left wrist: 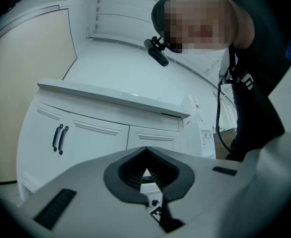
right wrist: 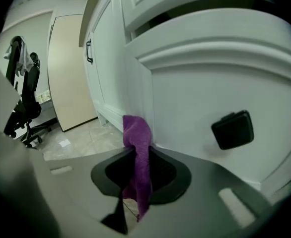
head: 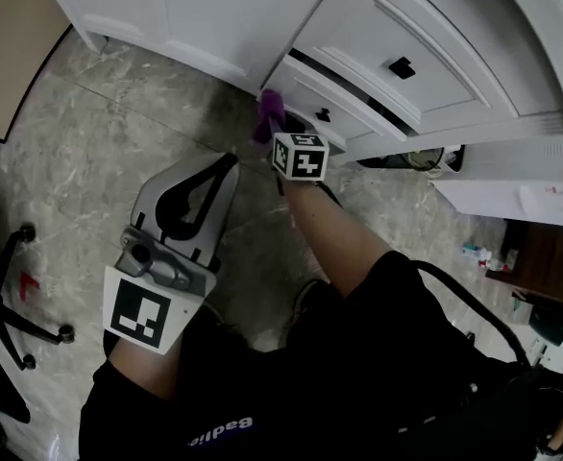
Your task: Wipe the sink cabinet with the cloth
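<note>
The purple cloth (head: 267, 113) is pinched in my right gripper (head: 265, 131), which is shut on it. In the head view it presses the cloth against the left end of the white sink cabinet's lower drawer (head: 344, 104). The right gripper view shows the cloth (right wrist: 136, 135) standing up between the jaws and touching the drawer front beside a black knob (right wrist: 232, 129). My left gripper (head: 230, 161) is held back over the floor, shut and holding nothing. It points at the cabinet doors (left wrist: 86, 133).
An upper drawer with a black knob (head: 402, 66) juts out above the lower one. An office chair base (head: 17, 301) stands on the marble floor at the left, with a beige panel (head: 8, 46) behind it. Cables (head: 418, 158) and small items (head: 478, 254) lie at the right.
</note>
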